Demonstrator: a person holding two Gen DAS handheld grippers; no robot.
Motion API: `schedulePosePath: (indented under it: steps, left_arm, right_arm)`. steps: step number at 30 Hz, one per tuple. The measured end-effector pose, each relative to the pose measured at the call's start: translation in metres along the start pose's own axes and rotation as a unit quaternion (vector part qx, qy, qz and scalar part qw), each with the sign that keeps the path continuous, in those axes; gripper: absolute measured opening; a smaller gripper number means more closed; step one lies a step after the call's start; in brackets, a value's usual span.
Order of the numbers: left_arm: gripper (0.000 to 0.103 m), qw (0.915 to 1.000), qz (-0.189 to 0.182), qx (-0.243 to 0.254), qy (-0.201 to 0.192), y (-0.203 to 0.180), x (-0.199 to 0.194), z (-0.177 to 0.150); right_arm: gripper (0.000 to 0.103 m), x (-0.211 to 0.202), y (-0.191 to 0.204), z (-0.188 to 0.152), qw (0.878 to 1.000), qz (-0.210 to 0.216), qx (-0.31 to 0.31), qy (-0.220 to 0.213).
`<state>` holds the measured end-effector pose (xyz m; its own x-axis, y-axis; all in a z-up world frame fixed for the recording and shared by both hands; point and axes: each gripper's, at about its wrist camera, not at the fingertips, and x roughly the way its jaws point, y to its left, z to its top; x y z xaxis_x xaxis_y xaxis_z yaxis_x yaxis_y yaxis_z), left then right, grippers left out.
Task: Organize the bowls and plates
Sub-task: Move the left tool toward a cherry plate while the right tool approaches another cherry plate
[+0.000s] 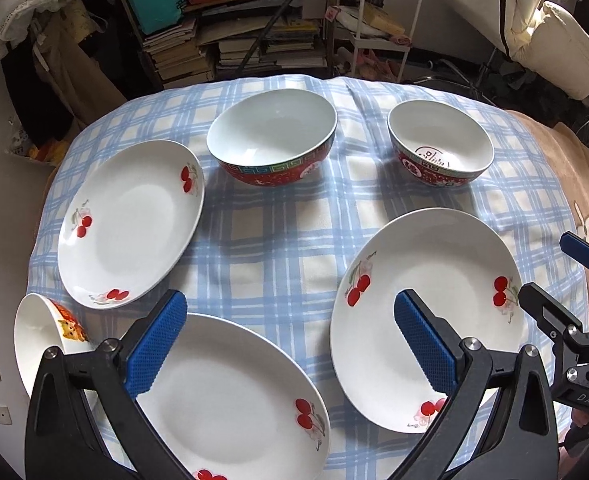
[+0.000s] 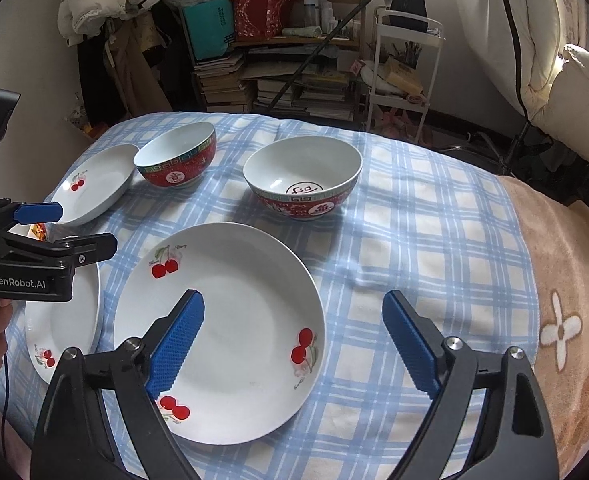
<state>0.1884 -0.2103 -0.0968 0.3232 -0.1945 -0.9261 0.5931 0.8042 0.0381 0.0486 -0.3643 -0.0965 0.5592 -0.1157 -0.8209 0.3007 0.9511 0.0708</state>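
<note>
Plates and bowls lie spread out singly on the blue checked cloth (image 2: 414, 208), none stacked yet, so the task looks to be at its very start, with the first pick not yet made. Three white cherry-print plates are in view: the near right plate (image 2: 230, 320) under the right gripper (image 2: 294, 344), the near left plate (image 1: 222, 400) under the left gripper (image 1: 290, 340), and the far left plate (image 1: 130, 220) set well back. Two red-patterned bowls stand upright beyond them, the middle bowl (image 1: 272, 140) and the right bowl (image 1: 440, 144), apart from each other and from the plates. A small white bowl (image 1: 34, 332) with an orange print sits at the left edge, just beside the near left plate; whether it touches is hard to tell.

Both grippers hover above the cloth with fingers spread wide and nothing held. The right one has one finger over the near right plate and the other over bare cloth past its rim, which suggests that plate is the first target.

My judgement of the next move: bring the fingers down to straddle the plate's rim, pinch it firmly, lift, and set it onto another plate. Glazed rims are slick and thin, so a shallow pinch could slip, and the soft bedding under the cloth may let a plate tilt.
</note>
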Motion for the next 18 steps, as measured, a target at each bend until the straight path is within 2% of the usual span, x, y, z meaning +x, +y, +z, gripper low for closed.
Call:
schedulePosePath:
  steps: [3,6,10,12,14,18]
  left_arm:
    - [0.102,0.9994,-0.021,0.013,0.023,-0.007,0.014,0.004]
    - [0.102,0.9988,-0.017,0.028,0.037,-0.015,0.026,0.007]
    - [0.100,0.9964,-0.031,0.040,0.068,-0.023,0.040,0.009]
    - [0.096,0.9948,-0.030,0.054,0.081,-0.029,0.045,0.010]
    - [0.085,0.9942,-0.020,0.062,0.085,-0.036,0.048,0.012]
    - [0.070,0.9923,-0.033,0.056,0.105,-0.041,0.059,0.015]
  right_arm:
    - [0.088,0.011,-0.005,-0.003,1.000,0.010,0.011,0.019]
    - [0.087,0.022,-0.010,-0.006,0.999,0.015,0.025,0.040]
    - [0.081,0.032,-0.016,-0.010,0.997,0.016,0.035,0.061]
    - [0.077,0.037,-0.020,-0.012,0.996,0.021,0.043,0.073]
    - [0.071,0.043,-0.024,-0.013,0.994,0.028,0.055,0.087]
    - [0.055,0.051,-0.028,-0.018,0.991,0.037,0.065,0.107]
